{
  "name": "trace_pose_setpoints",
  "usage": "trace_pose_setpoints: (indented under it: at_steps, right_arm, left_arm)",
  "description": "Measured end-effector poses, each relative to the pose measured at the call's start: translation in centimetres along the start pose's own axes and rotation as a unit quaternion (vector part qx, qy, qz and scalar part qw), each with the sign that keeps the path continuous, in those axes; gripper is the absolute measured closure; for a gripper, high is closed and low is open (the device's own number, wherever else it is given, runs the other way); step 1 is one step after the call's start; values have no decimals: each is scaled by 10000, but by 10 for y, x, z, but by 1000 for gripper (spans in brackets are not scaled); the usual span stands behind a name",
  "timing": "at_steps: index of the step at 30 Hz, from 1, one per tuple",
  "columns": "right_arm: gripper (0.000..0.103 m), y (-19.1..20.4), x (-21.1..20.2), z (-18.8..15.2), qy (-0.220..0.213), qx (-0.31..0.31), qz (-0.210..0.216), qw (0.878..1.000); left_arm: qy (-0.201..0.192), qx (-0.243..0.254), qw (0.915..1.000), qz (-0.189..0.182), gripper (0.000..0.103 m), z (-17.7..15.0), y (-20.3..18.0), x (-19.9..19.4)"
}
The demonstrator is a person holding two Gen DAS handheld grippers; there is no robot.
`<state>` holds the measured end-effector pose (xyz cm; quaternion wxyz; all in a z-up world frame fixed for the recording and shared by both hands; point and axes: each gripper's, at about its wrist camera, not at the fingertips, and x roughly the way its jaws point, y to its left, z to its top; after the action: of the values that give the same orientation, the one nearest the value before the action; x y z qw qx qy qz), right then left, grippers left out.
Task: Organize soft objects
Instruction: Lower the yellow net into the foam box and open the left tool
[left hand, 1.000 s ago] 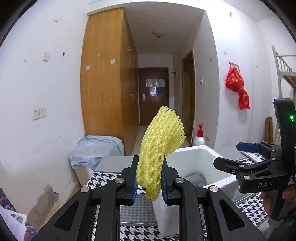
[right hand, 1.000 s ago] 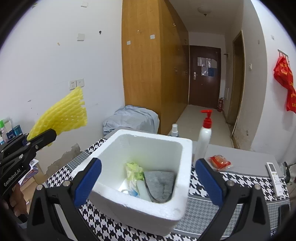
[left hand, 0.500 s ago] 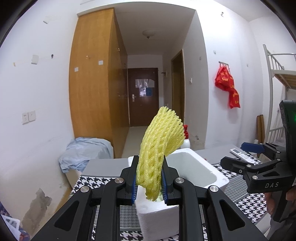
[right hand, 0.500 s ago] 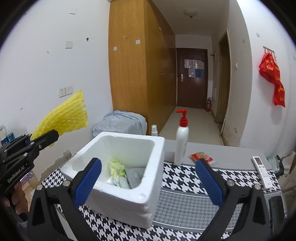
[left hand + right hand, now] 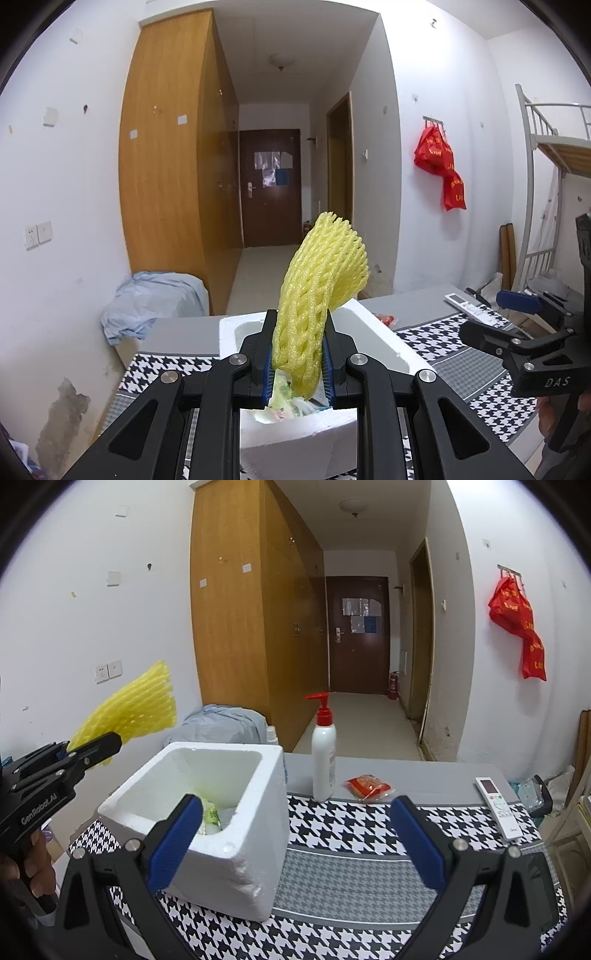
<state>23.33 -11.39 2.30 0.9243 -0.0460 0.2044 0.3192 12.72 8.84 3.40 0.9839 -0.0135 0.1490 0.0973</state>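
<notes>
White walls, tall wooden wardrobe on left, hallway to dark door, ceiling lamp, metal bunk bed at right.

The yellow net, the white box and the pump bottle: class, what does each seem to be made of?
Yellow net: probably soft foam mesh, matt; its open lattice squashes between the pads.
White box: looks like expanded polystyrene, with thick, grainy, chipped walls.
Pump bottle: likely plastic, smooth, slightly glossy.

That yellow foam net sleeve is standing up curled and pinched at its lower end, right above the open white foam box, which already has a greenish packet in it.
</notes>
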Motion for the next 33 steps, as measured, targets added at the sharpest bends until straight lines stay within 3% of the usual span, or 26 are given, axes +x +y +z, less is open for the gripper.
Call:
trace_pose_setpoints:
  at_steps: [20,23,25,27,29,33]
  right_arm:
    - [1,-27,3,-9,113,159,-306,9993]
    - [1,-28,5,-10,169,137,-319,9993]
    - [1,-29,5,-10,181,127,-340,9992]
    - [1,-32,4,-11,176,161,-355,9991]
    - [1,-34,4,-11,177,189,-375,9990]
    - [1,-36,5,-10,194,212,-396,9988]
  left_arm:
    - [366,-69,9993,95,81,4,-4,36]
    - [450,-82,9989,114,78,3,-5,40]
    - [464,-56,9988,138,65,3,-7,41]
    - [407,-76,9991,126,35,2,-7,39]
    - [319,-72,9993,193,15,1,-7,36]
    - [177,-36,9996,235,4,1,-9,33]
